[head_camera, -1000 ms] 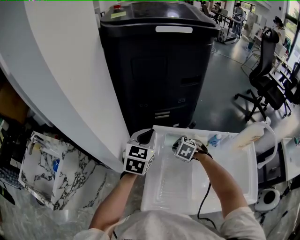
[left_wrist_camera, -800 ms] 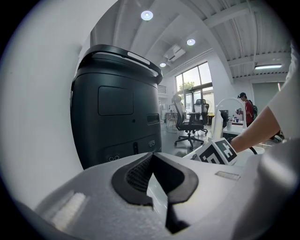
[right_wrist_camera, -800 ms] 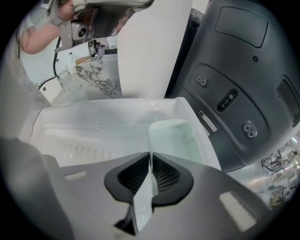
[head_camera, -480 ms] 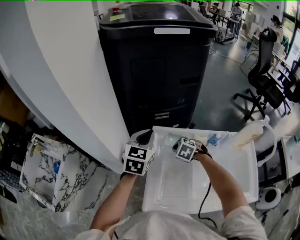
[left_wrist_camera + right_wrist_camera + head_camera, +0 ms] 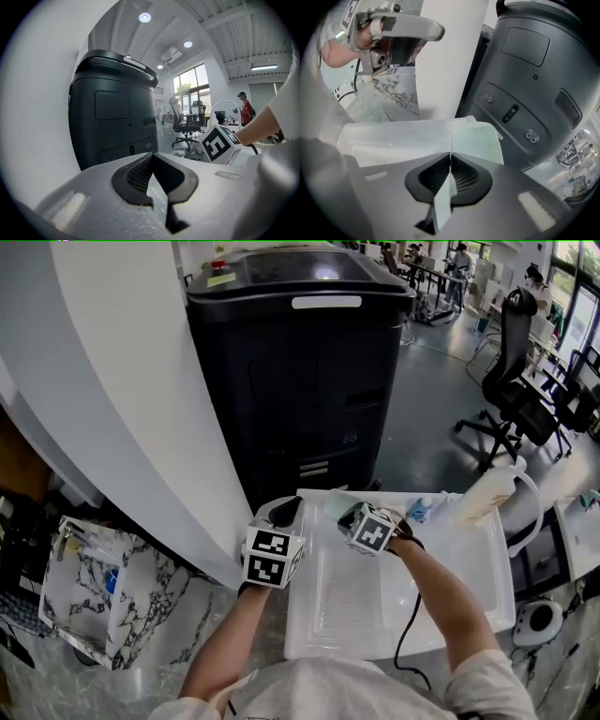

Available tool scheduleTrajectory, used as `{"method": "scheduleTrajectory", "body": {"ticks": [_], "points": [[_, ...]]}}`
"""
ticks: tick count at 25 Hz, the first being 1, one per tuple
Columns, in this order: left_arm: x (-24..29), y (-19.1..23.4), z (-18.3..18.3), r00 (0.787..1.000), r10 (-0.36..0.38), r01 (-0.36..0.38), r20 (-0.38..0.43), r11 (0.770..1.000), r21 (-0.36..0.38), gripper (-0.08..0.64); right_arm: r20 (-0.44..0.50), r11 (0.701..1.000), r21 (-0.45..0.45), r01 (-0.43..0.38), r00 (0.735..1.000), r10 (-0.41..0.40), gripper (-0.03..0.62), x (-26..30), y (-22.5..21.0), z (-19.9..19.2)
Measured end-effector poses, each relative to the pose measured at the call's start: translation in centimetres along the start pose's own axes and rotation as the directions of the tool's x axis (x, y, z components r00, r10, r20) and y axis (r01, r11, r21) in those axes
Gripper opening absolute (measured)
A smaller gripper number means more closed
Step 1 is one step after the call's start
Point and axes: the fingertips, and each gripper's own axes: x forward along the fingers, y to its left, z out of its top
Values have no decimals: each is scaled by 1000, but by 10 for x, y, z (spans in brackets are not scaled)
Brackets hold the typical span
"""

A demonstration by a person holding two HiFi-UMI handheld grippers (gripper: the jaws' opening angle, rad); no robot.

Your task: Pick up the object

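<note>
Sheet (image 5: pixel 476 140) edge-on, lengthwise along right jaws

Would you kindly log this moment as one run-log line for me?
right gripper: shut on thin pale-green sheet | left gripper: shut, empty | white plastic tray: beneath right gripper

Sources: 2 round ceiling lamps (image 5: pixel 145 18) high above the left gripper (image 5: pixel 151 157); daylight from tall windows (image 5: pixel 190 86) ahead of it.
Level: head view dull, greyish and even; shadows soft.
Glare: pale sheen on the floor (image 5: pixel 422 418) beyond the right gripper (image 5: pixel 345 514).
Distortion: both gripper views fisheye, corners black, straight edges bowed.
Focus: gripper bodies nearest each lens soft; the pale sheet (image 5: pixel 478 140) clamped in the right gripper's jaws smears behind the tips.
</note>
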Motion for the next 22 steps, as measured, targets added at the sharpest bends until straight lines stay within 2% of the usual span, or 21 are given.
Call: {"method": "scheduleTrajectory", "body": {"ticks": [10,15,22], "points": [[-13,-7,11,999,-16,16,29,1000,11,5,95,992,78,101,990,-108,12,-48,-7,24],[-22,-11,15,999,-25,24,42,1000,16,5,154,978,118,172,970,-189,12,-72,-15,35],[-35,-18,21,997,-38,37,60,999,29,5,235,957,192,219,936,-261,12,-110,-8,54]]}}
